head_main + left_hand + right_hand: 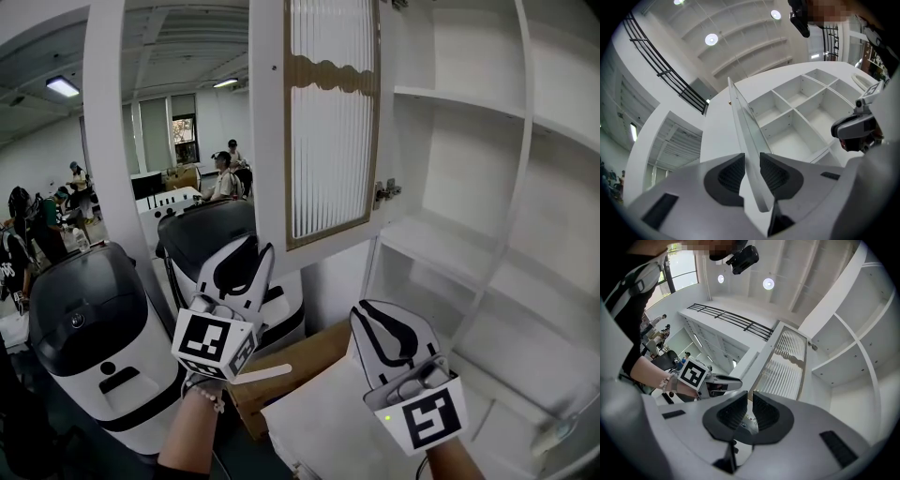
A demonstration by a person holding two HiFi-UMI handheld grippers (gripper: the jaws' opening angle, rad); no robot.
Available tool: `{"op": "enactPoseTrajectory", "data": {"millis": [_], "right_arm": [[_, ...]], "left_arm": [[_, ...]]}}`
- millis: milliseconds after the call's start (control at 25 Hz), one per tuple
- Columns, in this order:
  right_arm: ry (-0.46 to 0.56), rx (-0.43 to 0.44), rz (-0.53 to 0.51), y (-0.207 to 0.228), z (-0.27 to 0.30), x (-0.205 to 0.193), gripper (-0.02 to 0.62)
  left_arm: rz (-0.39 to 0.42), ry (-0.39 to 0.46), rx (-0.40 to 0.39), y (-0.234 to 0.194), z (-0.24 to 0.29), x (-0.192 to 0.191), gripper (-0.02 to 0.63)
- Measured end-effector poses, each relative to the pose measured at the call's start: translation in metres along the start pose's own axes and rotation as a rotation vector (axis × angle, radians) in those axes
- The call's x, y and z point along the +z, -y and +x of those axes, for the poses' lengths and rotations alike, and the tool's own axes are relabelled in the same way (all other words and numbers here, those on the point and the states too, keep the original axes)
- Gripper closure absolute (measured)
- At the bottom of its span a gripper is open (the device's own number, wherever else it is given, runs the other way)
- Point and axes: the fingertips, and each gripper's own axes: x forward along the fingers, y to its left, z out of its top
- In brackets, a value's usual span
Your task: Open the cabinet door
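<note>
the cabinet door (333, 122) hangs at 12 o'clock, swung well clear of the shelves (450, 103). the left claw (261, 251), at 7 o'clock, is clenched on the door's lower edge. the right claw (373, 309), at 5 o'clock, is all but closed on nothing. this looks like the last of the swing: next, ease it wider, then release. the door's top is cut off.

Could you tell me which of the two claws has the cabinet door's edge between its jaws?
The left claw, clamped on the edge of the open cabinet door; the right claw holds nothing.
</note>
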Motion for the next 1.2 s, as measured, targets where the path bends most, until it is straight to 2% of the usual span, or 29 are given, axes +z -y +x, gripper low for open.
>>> {"op": "enactPoseTrajectory", "data": {"millis": [120,320,520,720,1000,1200], "right_arm": [[0.000,0.000,0.005,-0.002,0.000,-0.001,0.575],[-0.003,-0.016,0.004,-0.005,-0.007,-0.004,0.575],[-0.005,-0.073,0.014,0.000,-0.021,-0.006,0.577],[-0.042,-0.111,-0.011,0.005,-0.043,-0.015,0.594],[-0.148,-0.194,-0.040,0.013,-0.089,-0.033,0.594],[-0.225,-0.287,0.036,0.020,-0.132,-0.045,0.594]], "left_arm": [[0.000,0.004,0.016,0.001,-0.010,0.001,0.515],[0.021,0.004,0.033,0.009,-0.024,0.011,0.603],[0.019,0.021,0.009,0.027,-0.033,0.020,0.606],[0.012,0.024,-0.056,0.063,-0.034,0.020,0.606],[-0.068,0.022,-0.179,0.125,-0.032,0.013,0.606],[-0.142,0.010,-0.298,0.178,-0.032,0.006,0.606]]}}
